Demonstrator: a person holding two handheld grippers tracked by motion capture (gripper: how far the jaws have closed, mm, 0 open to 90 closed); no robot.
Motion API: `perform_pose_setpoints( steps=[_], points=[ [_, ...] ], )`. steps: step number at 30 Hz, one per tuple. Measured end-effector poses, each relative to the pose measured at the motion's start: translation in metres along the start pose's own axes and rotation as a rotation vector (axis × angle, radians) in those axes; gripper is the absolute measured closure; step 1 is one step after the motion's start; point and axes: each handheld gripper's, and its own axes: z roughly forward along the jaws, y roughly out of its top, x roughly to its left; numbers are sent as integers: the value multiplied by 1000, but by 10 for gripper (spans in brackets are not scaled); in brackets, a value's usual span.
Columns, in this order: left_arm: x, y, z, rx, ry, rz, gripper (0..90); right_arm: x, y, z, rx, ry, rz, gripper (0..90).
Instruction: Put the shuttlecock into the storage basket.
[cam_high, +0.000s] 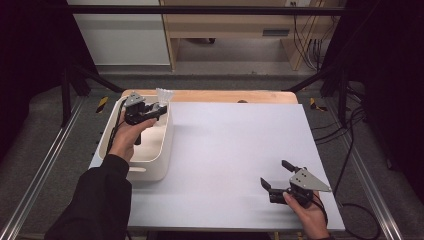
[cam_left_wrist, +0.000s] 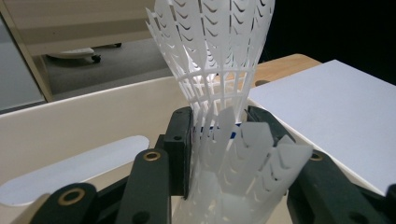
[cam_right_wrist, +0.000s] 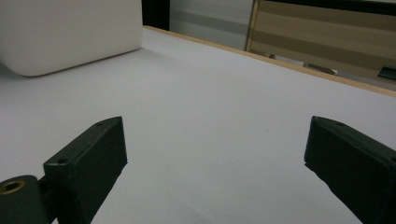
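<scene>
My left gripper (cam_high: 159, 108) hovers over the far end of a white bin (cam_high: 167, 145), shut on a white plastic shuttlecock (cam_high: 164, 95) whose skirt sticks up past the jaws. In the left gripper view the jaws of the left gripper (cam_left_wrist: 219, 121) press on the netted stem of the shuttlecock (cam_left_wrist: 210, 46). A second feathered skirt (cam_left_wrist: 261, 154) overlaps it nearer the camera. My right gripper (cam_high: 274, 172) rests low over the table's front right, open. Between the spread jaws of the right gripper (cam_right_wrist: 215, 140) only bare tabletop is seen.
The white table top (cam_high: 235, 150) has a wooden strip along its far edge (cam_high: 225, 96). The bin (cam_right_wrist: 70, 32) stands at the table's left side, its rounded corner seen from the right gripper. Black frame rails and cables run around the table.
</scene>
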Motion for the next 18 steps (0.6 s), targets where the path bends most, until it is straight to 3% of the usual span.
perform_pose_setpoints(
  steps=[6, 18],
  points=[
    [0, 0, 0, -17, 1, -14, 619, 0, 0, 0, 1, 1, -1, 58],
    [0, -1, 1, 4, 6, -14, 604, 1, 0, 1, 5, 5, -3, 58]
  ],
)
